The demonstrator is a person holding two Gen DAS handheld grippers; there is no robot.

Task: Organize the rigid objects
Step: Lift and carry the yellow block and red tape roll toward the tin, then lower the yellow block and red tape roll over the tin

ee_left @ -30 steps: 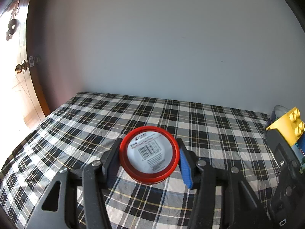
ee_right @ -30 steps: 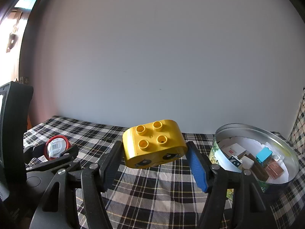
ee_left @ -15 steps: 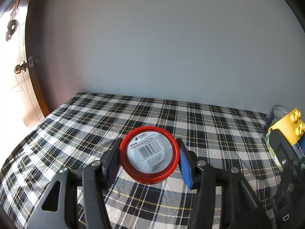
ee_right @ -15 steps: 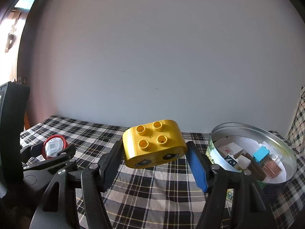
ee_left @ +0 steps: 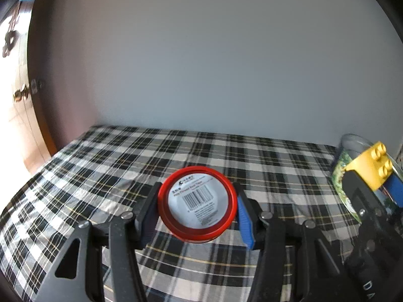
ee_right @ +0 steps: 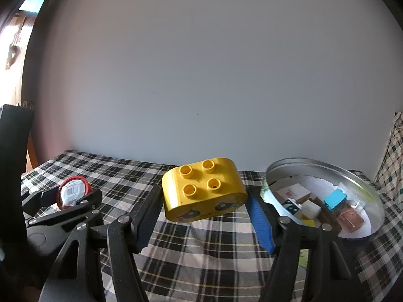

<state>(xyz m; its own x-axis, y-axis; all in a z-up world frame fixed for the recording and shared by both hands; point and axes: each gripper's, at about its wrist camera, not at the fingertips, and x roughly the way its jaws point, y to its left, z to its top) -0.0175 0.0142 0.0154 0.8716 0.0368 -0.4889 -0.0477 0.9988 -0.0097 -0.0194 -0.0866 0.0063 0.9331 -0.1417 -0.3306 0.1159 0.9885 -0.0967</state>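
My left gripper point(ee_left: 197, 210) is shut on a round red tin point(ee_left: 197, 202) with a white barcode label, held above the plaid cloth. My right gripper point(ee_right: 204, 209) is shut on a yellow toy brick point(ee_right: 204, 192) with four studs and a face printed on its front. In the right wrist view the left gripper point(ee_right: 68, 198) and its red tin point(ee_right: 73, 192) show at the left. In the left wrist view the right gripper point(ee_left: 370, 183) with the yellow brick point(ee_left: 371, 164) shows at the right edge. A round metal tin point(ee_right: 357, 180) holding several small blocks stands just right of the yellow brick.
A black, white and grey plaid cloth point(ee_left: 126, 166) covers the surface up to a plain pale wall. A wooden door with a knob point(ee_left: 19, 95) is at the far left. Plaid fabric point(ee_right: 393, 156) rises at the far right edge.
Both grippers have shifted slightly with their loads. The metal tin now sits closer to the yellow brick in the right wrist view. Both grips are unchanged.
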